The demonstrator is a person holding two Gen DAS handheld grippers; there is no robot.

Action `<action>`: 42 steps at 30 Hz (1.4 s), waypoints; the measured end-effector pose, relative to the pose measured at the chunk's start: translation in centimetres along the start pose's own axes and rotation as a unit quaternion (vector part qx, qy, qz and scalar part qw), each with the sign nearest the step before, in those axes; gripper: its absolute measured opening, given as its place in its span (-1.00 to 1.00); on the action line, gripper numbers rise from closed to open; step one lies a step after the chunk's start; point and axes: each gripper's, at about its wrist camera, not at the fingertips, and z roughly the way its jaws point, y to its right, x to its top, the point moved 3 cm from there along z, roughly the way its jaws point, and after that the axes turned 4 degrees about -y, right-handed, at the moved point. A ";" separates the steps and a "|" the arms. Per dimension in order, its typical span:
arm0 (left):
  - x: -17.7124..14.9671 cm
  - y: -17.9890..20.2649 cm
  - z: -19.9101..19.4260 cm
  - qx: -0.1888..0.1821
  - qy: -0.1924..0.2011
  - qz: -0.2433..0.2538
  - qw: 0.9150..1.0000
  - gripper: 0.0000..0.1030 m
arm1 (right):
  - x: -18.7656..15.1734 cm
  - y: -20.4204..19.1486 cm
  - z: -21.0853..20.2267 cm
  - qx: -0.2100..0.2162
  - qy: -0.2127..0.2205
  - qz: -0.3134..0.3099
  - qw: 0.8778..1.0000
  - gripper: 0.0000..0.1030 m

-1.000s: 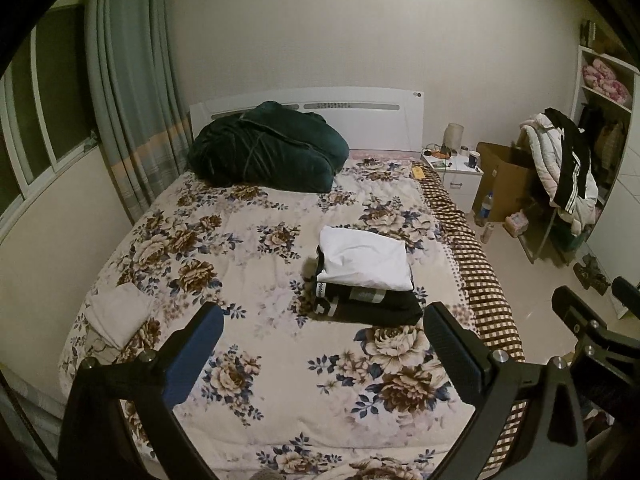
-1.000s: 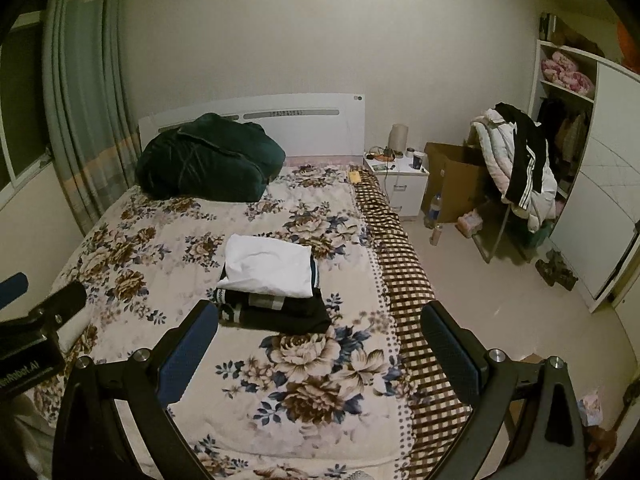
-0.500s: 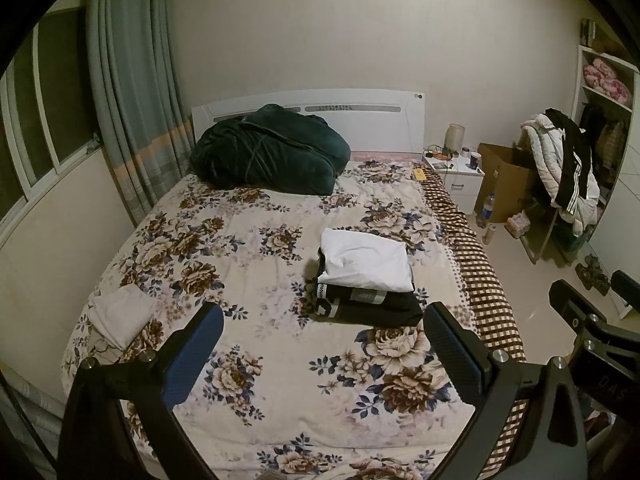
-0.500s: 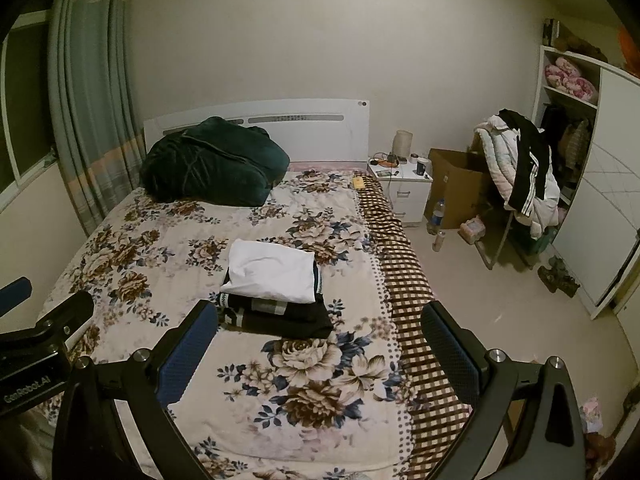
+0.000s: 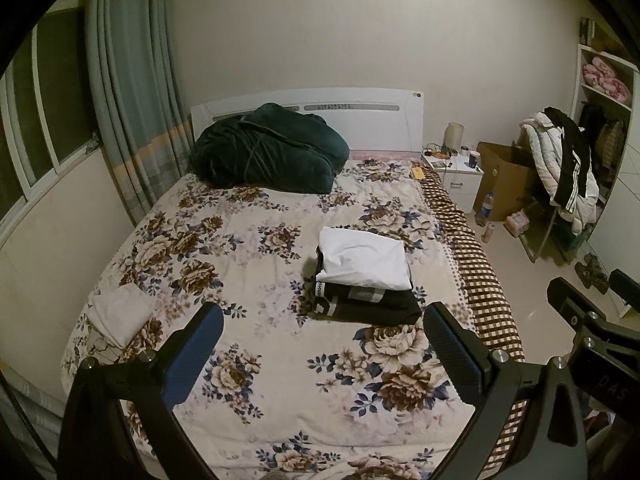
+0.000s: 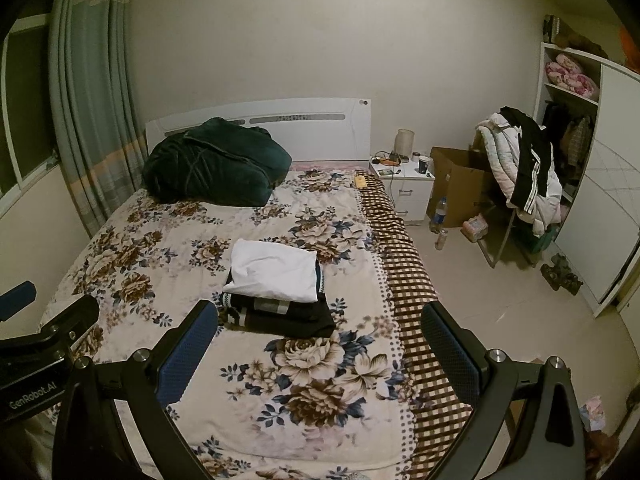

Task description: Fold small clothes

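— Left wrist view: we stood at the foot of the bed [image 5: 248, 248], which took up most of the frame. Why so far back?

— We judged the folding was nearly done, so we had pulled clear to look it over. The dark green blanket [image 5: 268, 148] sat bunched against the headboard, probably pushed there to leave the flowered cover free for work.

— And the clothes?

— The stack of folded clothes [image 5: 364, 280] lay right of the bed's middle, dark pieces underneath and a white one on top, likely so each new piece landed on a flat base. One small pale cloth [image 5: 120, 312] lay apart near the left edge; we could not tell whether it was folded.

— Our claws?

— The left claw [image 5: 324, 344] was spread wide, holding nothing, well short of the stack. The right claw [image 6: 320, 340] was equally wide and empty, hovering over the bed's right corner.
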 end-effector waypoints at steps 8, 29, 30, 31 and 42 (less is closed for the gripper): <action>0.3 -0.2 -0.3 0.003 0.003 0.002 1.000 0.99 | 0.0 -0.2 0.2 0.005 -0.004 0.001 1.000 1.00; 0.1 -0.2 -0.5 0.011 0.003 -0.007 1.000 0.99 | -0.2 -0.8 0.1 0.009 -0.009 0.002 1.000 1.00; 0.1 -0.2 -0.5 0.012 0.003 -0.007 1.000 0.99 | -0.2 -0.8 0.2 0.009 -0.009 0.001 1.000 1.00; 0.1 -0.2 -0.5 0.011 0.003 -0.007 1.000 0.99 | -0.3 -0.8 0.2 0.008 -0.009 0.001 1.000 1.00; -0.1 -0.2 -0.5 0.010 0.003 -0.007 1.000 0.99 | -0.5 -0.6 0.4 0.009 -0.009 0.001 1.000 1.00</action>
